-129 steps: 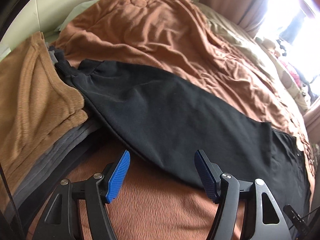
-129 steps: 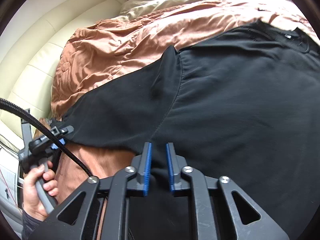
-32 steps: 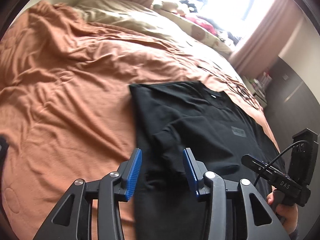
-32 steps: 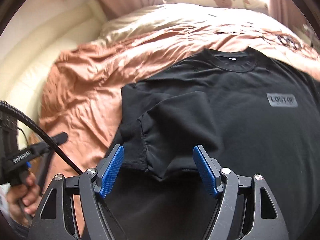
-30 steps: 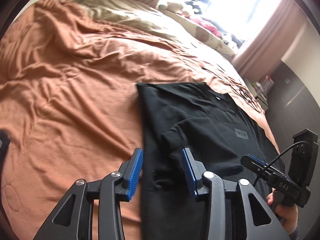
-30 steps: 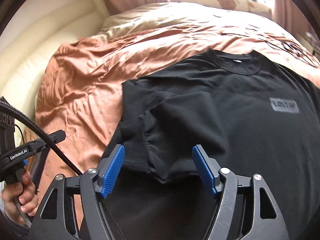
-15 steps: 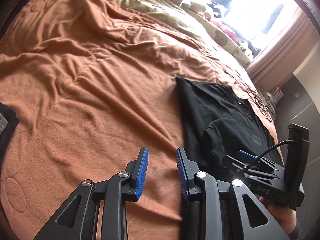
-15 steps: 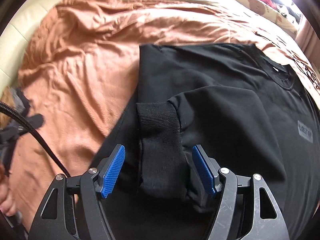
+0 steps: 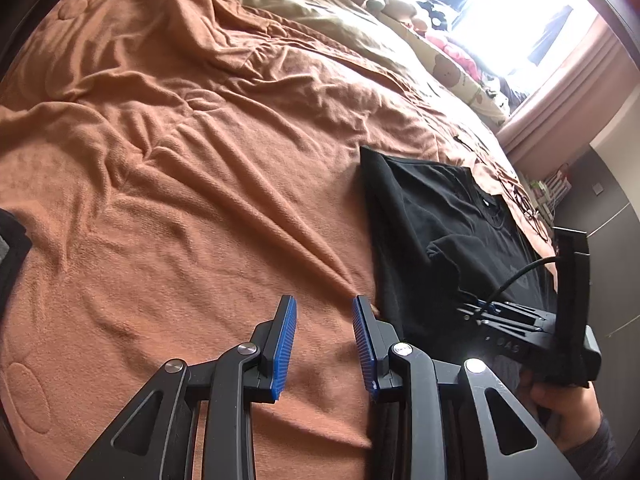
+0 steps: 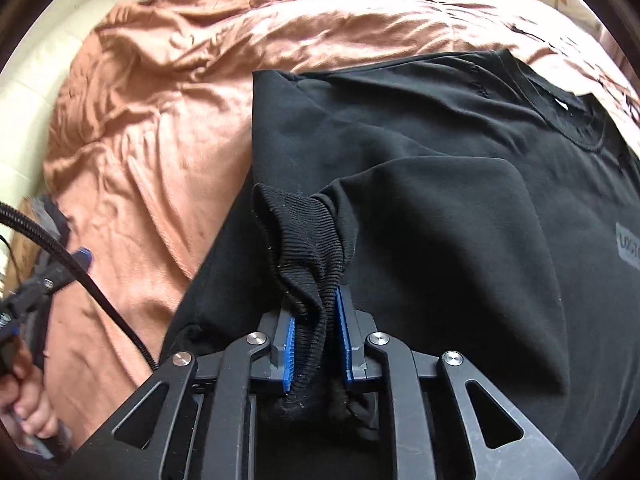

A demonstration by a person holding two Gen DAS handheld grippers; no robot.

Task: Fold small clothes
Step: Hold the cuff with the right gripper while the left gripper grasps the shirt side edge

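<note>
We see a bed covered by a rumpled orange-brown blanket with a beige quilt beyond it, a cream padded headboard along one side, and a glaring bright window framed by pink curtains.

My spot: home bedroom. Wide bed under rumpled rust-orange fleece blanket, olive-beige quilt further up. Cream padded headboard at bed's edge. Cartoon-bear print pillow and plush toys below bright window, dusty-pink curtain beside it. Black crew-neck sweatshirt laid flat on blanket.
</note>
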